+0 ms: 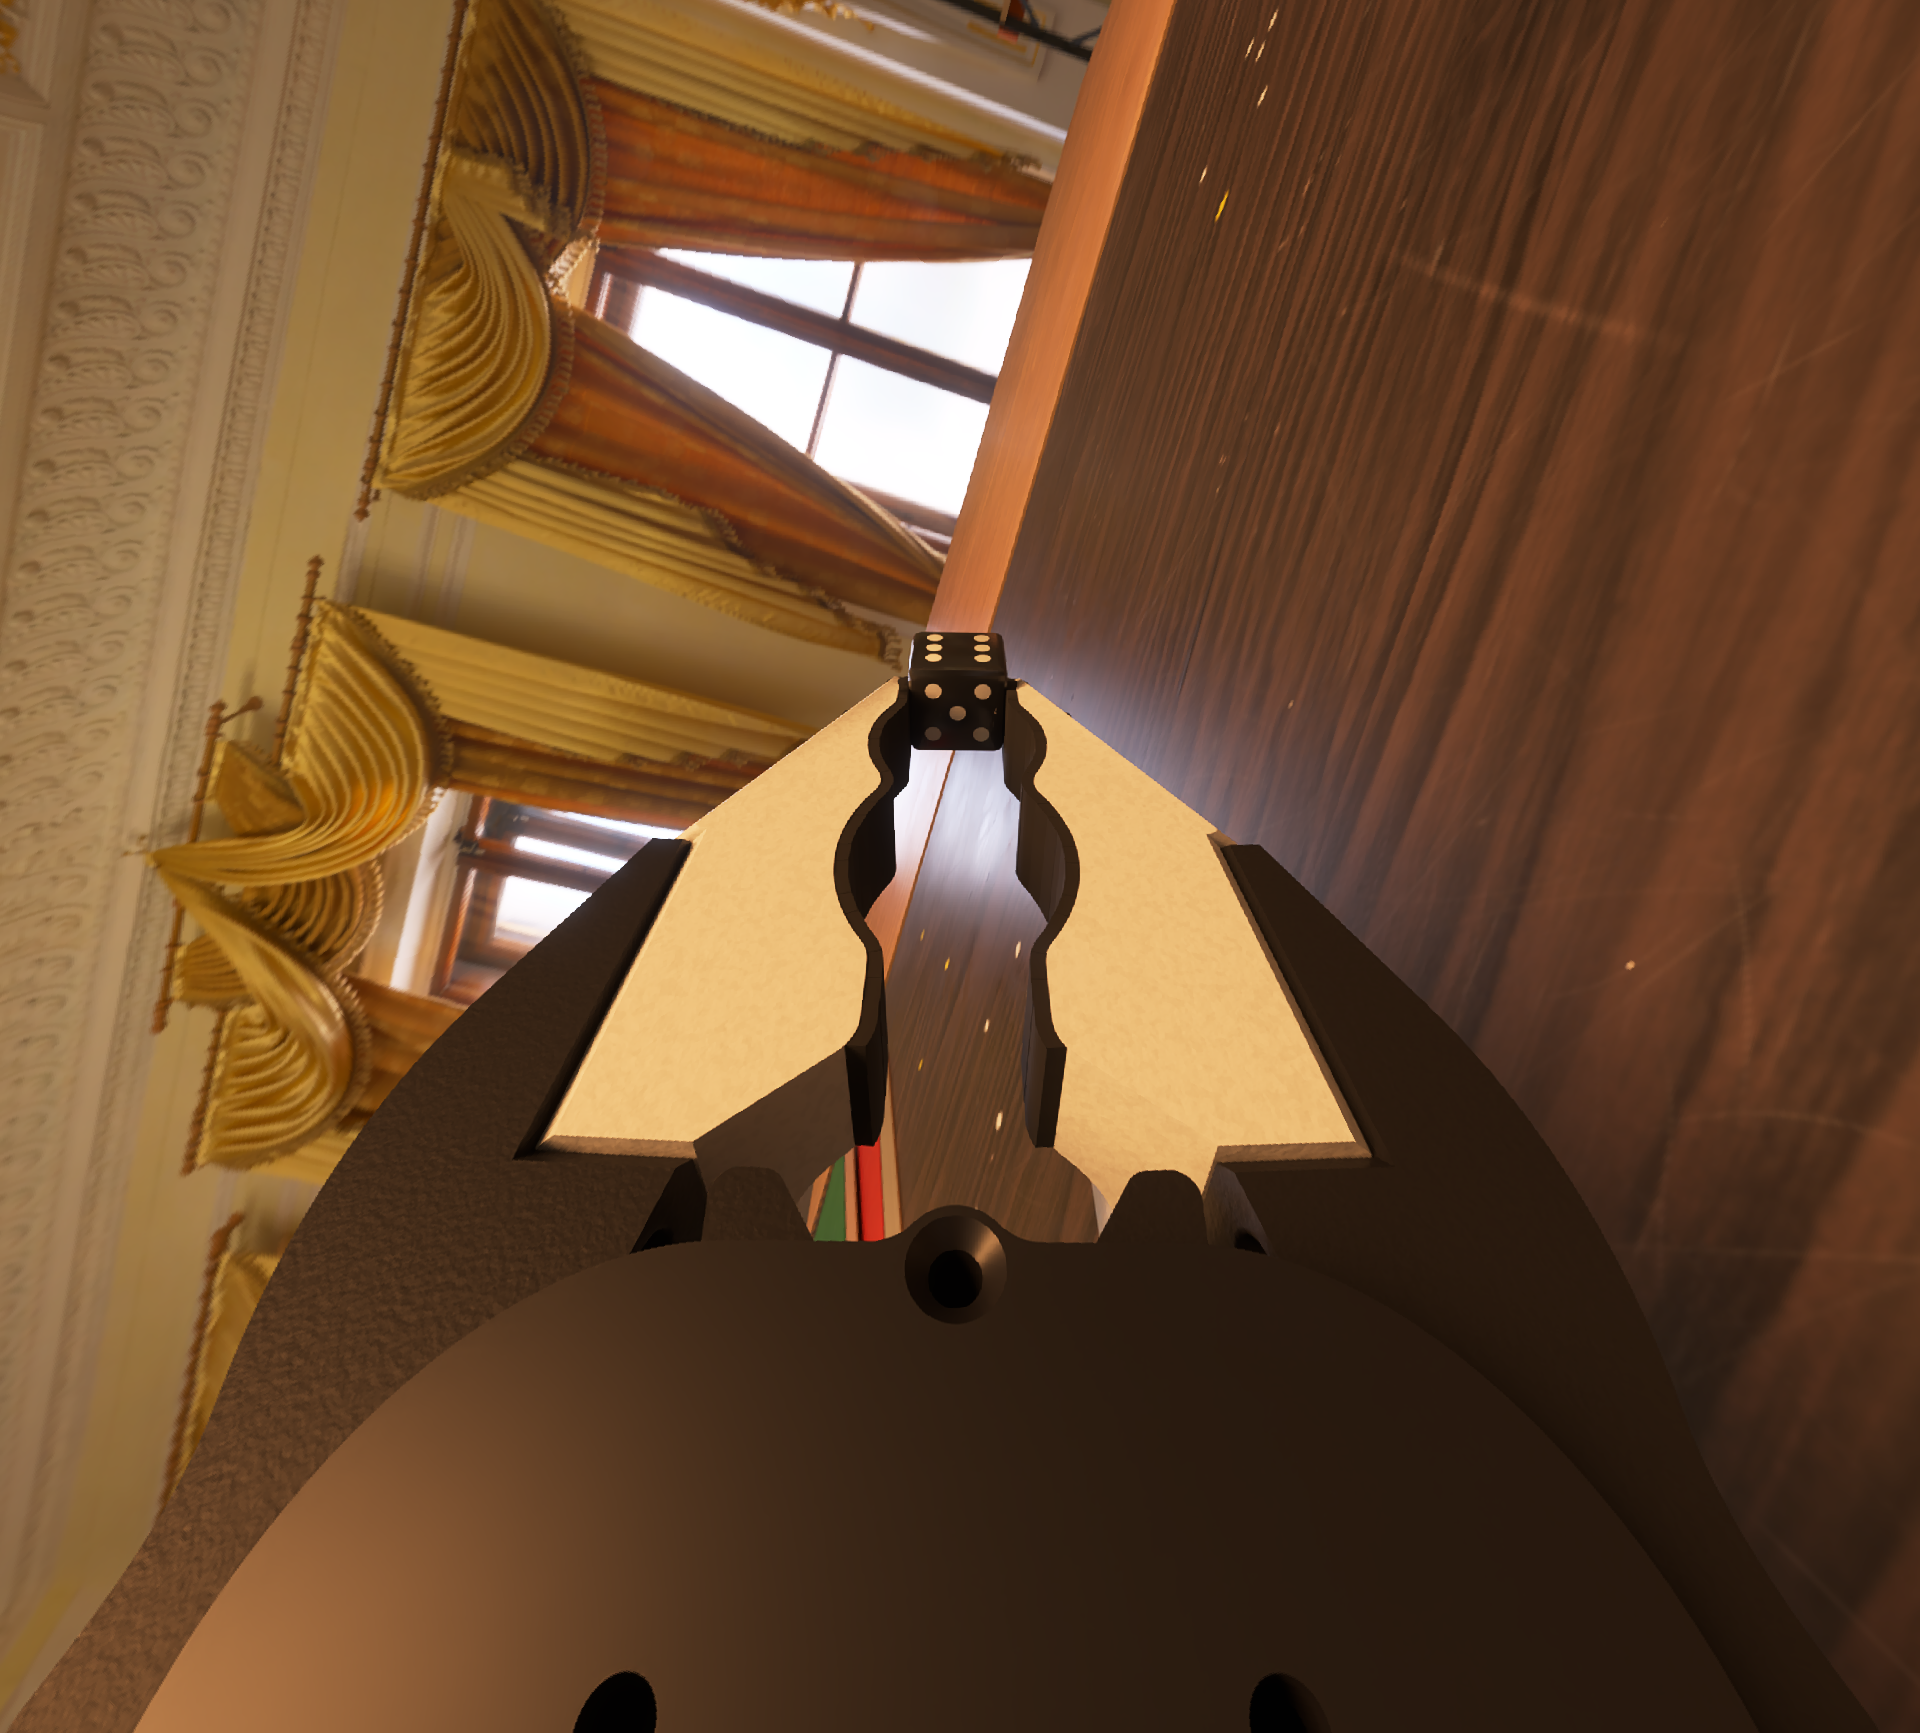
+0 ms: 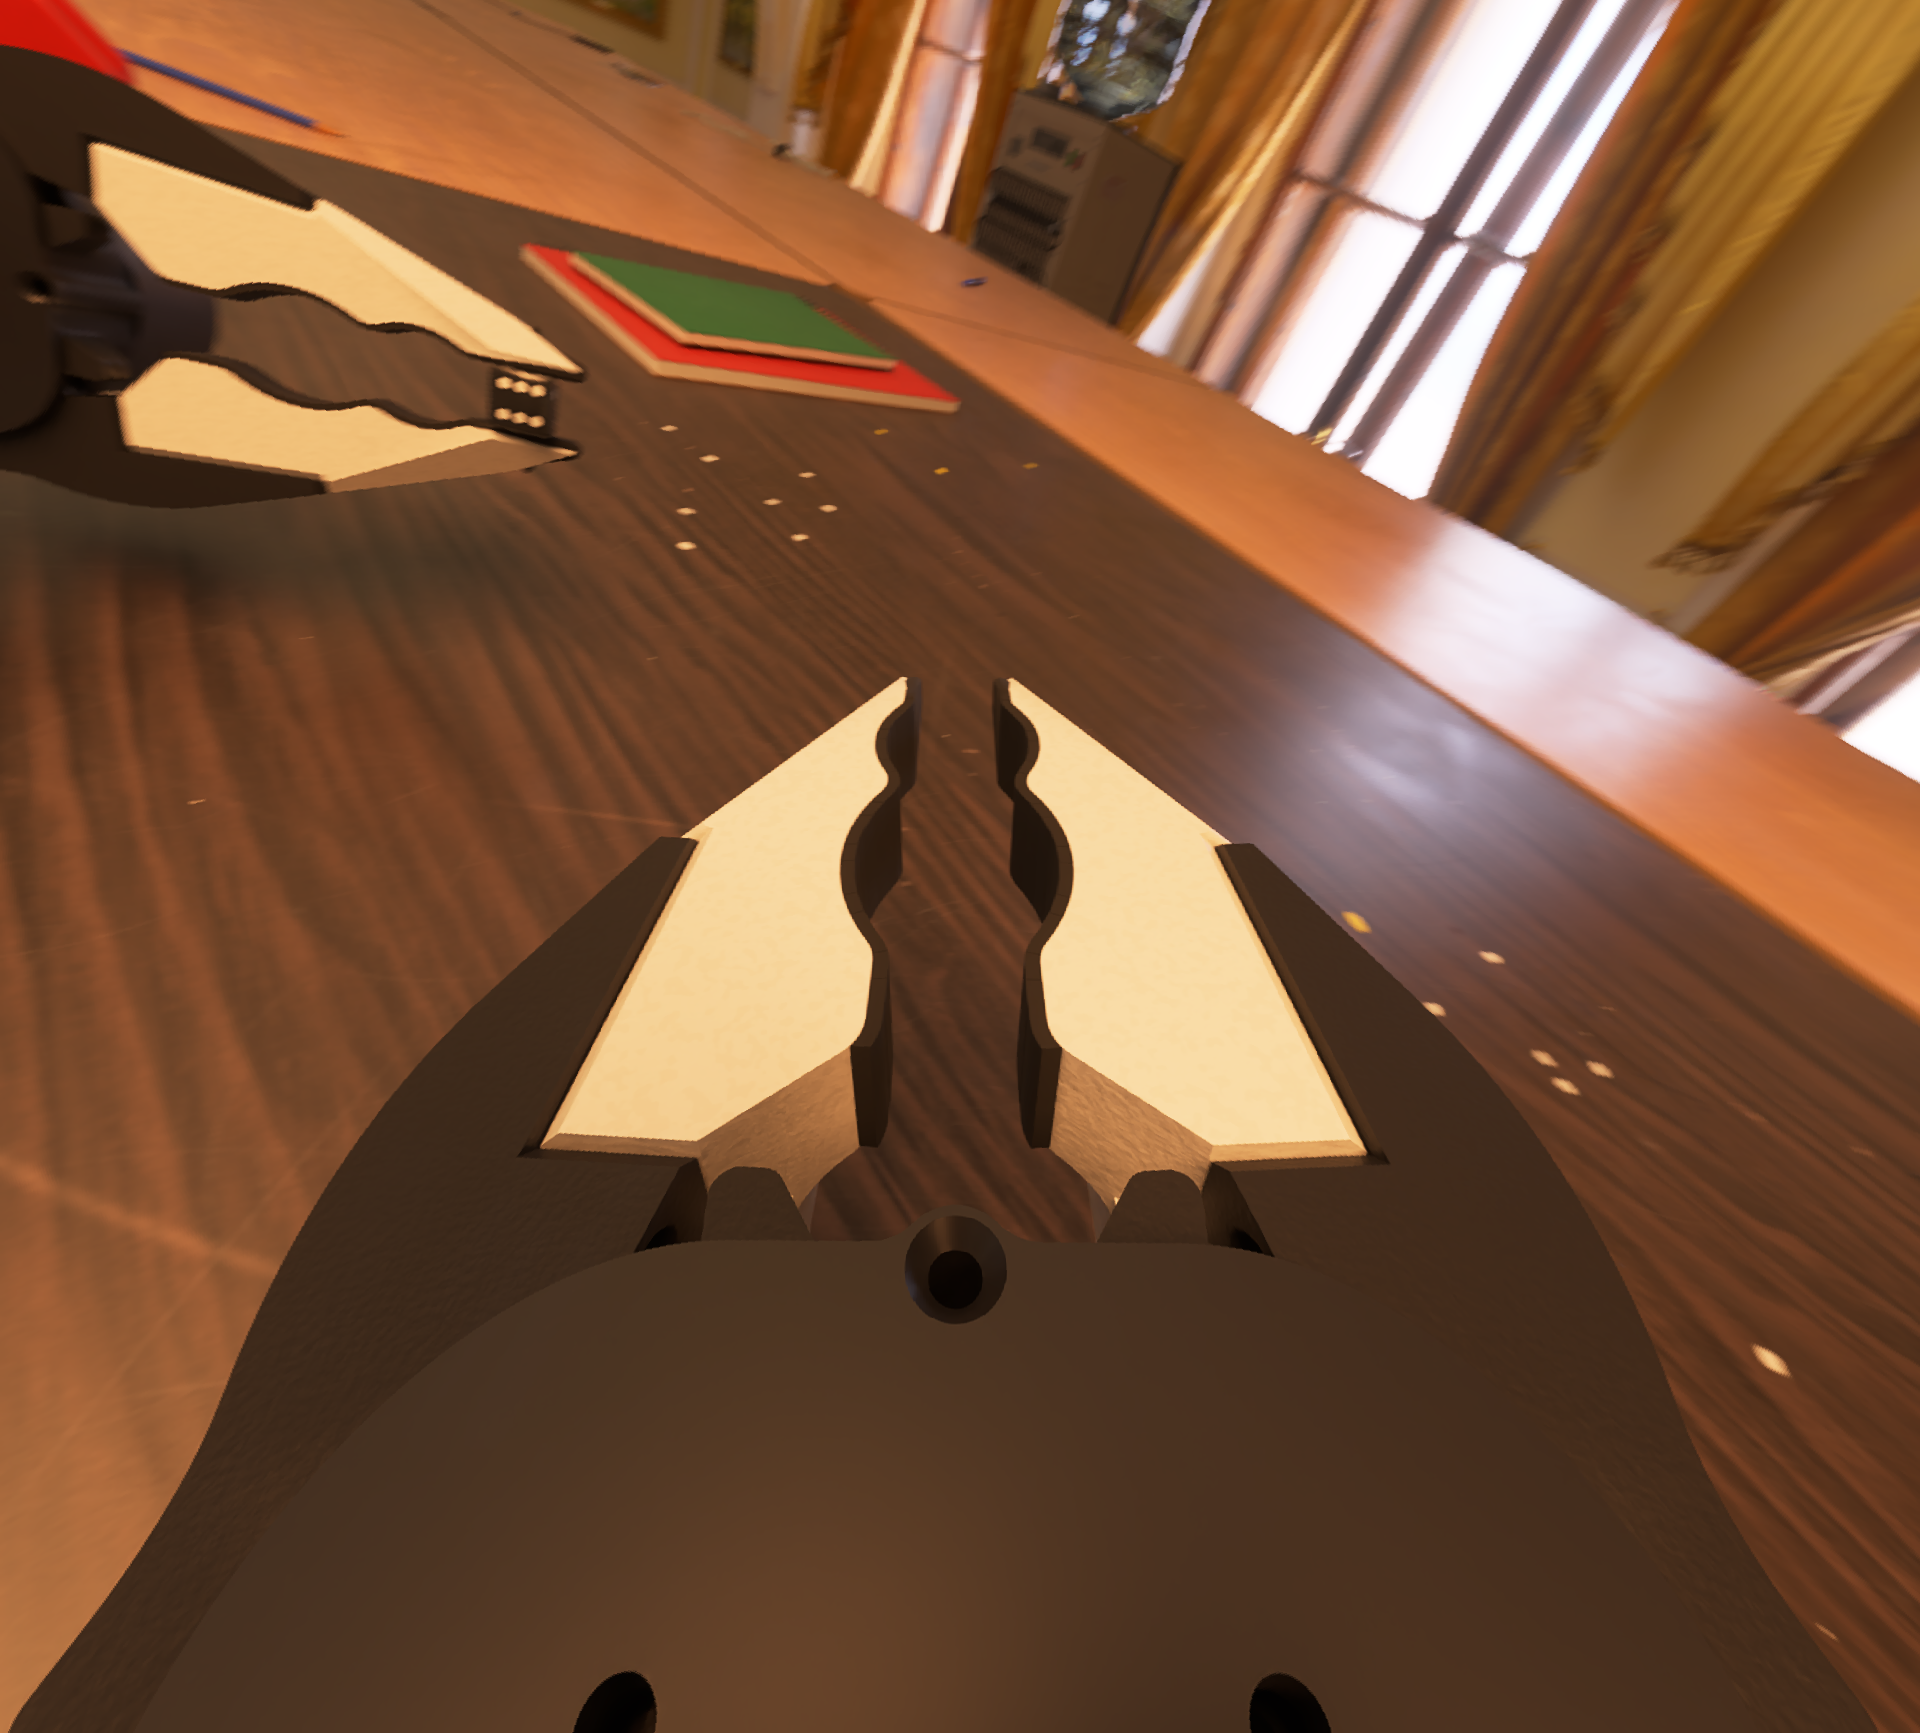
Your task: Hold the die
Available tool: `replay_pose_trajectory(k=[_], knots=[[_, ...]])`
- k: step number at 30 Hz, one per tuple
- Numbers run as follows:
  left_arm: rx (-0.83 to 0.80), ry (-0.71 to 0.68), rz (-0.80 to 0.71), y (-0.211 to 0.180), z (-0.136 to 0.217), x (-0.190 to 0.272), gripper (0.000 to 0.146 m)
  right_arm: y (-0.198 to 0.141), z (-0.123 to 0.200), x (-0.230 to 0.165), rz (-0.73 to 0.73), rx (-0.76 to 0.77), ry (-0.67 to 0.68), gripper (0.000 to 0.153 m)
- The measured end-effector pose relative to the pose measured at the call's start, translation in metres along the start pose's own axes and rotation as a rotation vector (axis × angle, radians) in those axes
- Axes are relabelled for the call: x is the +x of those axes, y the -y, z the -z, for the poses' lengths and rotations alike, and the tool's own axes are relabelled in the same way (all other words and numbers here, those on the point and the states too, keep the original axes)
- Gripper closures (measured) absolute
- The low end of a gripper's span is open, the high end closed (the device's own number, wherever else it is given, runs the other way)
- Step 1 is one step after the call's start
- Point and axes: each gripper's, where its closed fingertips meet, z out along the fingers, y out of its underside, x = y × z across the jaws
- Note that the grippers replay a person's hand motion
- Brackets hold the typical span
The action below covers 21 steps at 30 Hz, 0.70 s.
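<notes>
The die (image 1: pixel 957 692) is small and black with white pips. My left gripper (image 1: pixel 957 707) is shut on it at the fingertips and holds it off the dark wooden table (image 1: pixel 1455 540). In the right wrist view the left gripper (image 2: pixel 551 410) shows at the upper left, turned on its side, with the die (image 2: pixel 522 404) pinched between its tips above the table (image 2: pixel 520 800). My right gripper (image 2: pixel 954 696) is low over the table, with a narrow gap between its fingers and nothing in them.
A green book lies on a red book (image 2: pixel 748 327) on the table beyond the left gripper. A red object (image 2: pixel 52 26) and a blue pencil (image 2: pixel 223 94) lie at the far left. Small pale specks (image 2: pixel 748 499) dot the table. The table's orange edge (image 2: pixel 1455 603) runs along the right.
</notes>
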Motion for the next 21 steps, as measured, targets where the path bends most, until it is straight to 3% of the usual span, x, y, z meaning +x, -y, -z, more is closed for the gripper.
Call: replay_pose_trajectory(k=[3,7,15,21], knots=[[-0.032,0.014,0.002,-0.008,-0.001,-0.001,0.13,0.005,0.009,0.017,0.015,0.04,-0.096,0.153],[-0.035,0.018,0.024,-0.01,-0.001,-0.001,0.13,-0.001,0.014,0.028,-0.097,0.025,-0.131,0.153],[-0.013,-0.006,-0.013,-0.003,-0.002,0.006,0.13,-0.001,0.012,0.018,-0.255,0.043,-0.026,0.153],[-0.011,-0.004,-0.023,-0.002,-0.003,0.007,0.13,0.002,0.013,0.011,-0.248,0.059,-0.019,0.153]])
